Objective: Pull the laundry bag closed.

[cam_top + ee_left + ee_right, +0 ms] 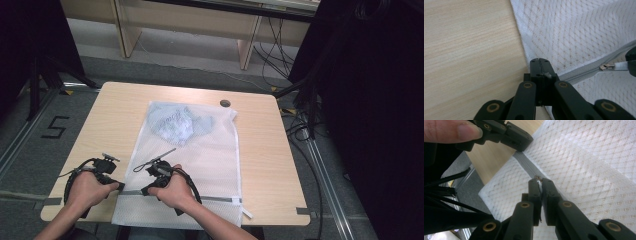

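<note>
Left hand-held gripper (540,65) is clamped on the zipper end (564,76) at the mesh laundry bag's (200,150) left edge, near the bench (100,125) front, anchoring it; right hand-held gripper (539,182) pinches the zipper pull (539,185) to slide it.

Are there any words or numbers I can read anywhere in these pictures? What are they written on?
"5": a big black number marked on the grey floor left of the table, in the high view.
Blue marks, maybe letters, on the crumpled thing inside the mesh bag: too blurred to read.
No words or numbers can be read in the two gripper views.
</note>
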`<state>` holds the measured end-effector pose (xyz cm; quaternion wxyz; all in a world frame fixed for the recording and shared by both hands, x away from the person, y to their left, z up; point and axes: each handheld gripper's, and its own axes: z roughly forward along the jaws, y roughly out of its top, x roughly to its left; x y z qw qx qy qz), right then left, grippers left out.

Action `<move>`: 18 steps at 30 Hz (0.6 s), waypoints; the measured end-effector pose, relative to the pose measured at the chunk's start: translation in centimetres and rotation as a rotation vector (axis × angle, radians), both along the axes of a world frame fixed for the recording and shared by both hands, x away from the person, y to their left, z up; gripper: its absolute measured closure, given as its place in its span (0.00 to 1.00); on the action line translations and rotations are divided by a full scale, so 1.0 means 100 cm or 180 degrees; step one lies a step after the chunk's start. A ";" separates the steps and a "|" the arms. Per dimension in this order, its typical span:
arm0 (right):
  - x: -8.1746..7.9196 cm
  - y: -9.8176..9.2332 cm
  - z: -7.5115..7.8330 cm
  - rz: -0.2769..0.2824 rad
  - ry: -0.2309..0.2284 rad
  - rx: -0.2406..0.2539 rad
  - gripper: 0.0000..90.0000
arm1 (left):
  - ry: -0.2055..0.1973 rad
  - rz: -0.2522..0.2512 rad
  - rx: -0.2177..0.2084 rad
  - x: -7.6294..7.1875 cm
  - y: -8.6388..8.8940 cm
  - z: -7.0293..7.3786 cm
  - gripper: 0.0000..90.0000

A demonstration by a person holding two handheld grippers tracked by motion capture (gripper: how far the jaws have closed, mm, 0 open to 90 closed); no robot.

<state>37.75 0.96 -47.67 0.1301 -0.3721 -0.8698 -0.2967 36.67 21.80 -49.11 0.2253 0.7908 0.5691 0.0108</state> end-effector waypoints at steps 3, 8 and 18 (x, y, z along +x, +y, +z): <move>-0.001 -0.001 0.000 -0.0027 0.0026 0.0004 0.97 | 0.0009 -0.0017 0.0012 0.000 0.000 0.000 1.00; -0.002 -0.006 0.001 -0.0056 0.0019 -0.0067 0.97 | -0.0001 -0.0002 0.0000 0.000 0.000 0.000 1.00; 0.000 -0.015 0.001 -0.0064 0.0003 -0.0073 0.97 | 0.0003 -0.0003 0.0000 0.000 0.000 0.000 1.00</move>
